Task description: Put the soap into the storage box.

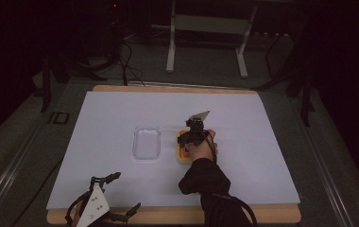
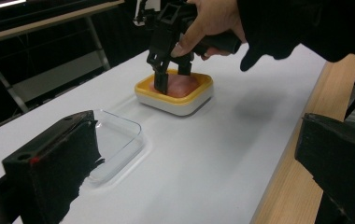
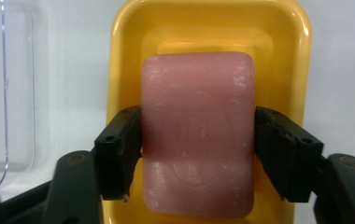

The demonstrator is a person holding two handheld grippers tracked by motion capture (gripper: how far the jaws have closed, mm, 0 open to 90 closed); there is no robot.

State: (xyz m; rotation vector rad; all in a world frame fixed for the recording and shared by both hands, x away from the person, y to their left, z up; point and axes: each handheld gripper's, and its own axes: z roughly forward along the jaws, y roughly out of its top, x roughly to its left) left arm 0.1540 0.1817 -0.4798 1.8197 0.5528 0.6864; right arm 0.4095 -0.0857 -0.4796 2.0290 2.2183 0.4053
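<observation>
Currently we find the right gripper (image 3: 198, 154) clenched on the pink soap (image 3: 197, 133) in its yellow dish (image 3: 119, 56); the left gripper (image 1: 103, 201) rests released. A slick bar may slip.

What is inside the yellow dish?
A pink soap bar lies in the yellow dish, with the right gripper jaws against its two sides. The dish floor under the bar is covered.
</observation>
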